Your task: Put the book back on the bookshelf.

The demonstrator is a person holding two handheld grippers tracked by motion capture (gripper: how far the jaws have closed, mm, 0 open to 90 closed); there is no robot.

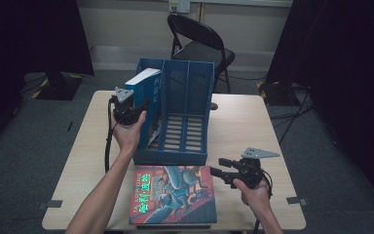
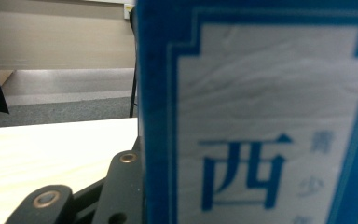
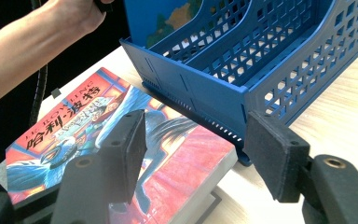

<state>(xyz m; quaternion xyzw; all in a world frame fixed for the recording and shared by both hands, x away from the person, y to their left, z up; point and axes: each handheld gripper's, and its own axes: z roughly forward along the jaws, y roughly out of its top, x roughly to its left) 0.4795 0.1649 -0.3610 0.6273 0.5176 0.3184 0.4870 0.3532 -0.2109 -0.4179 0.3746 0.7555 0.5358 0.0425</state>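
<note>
Red-covered paperback [image 1: 174,195] sits closest to the camera, flat on the table [image 1: 78,165] right in front of the blue file rack [image 1: 187,117]. So going left to right: the left gripper [image 1: 126,111] is clamped on a blue book [image 1: 143,90], holding it upright at the rack's leftmost slot, partly inside it, top edge poking above the rack wall. Honestly the risk I see is the book's bottom corner catching on the slot's divider or front lip if it goes down crooked, which could shove the whole rack back since nothing is bracing it, or twist the book loose from the pads. The book itself has a blue cover with a pale grey panel and big blue characters [image 2: 242,172], white page block showing on top, looks like a stiff, fairly thick volume. Middle and right slots of the rack look empty. Off to the rack's front right, the right gripper [image 1: 219,168] hovers with its jaws apart, gripping nothing, pointing at the red paperback's edge.
</note>
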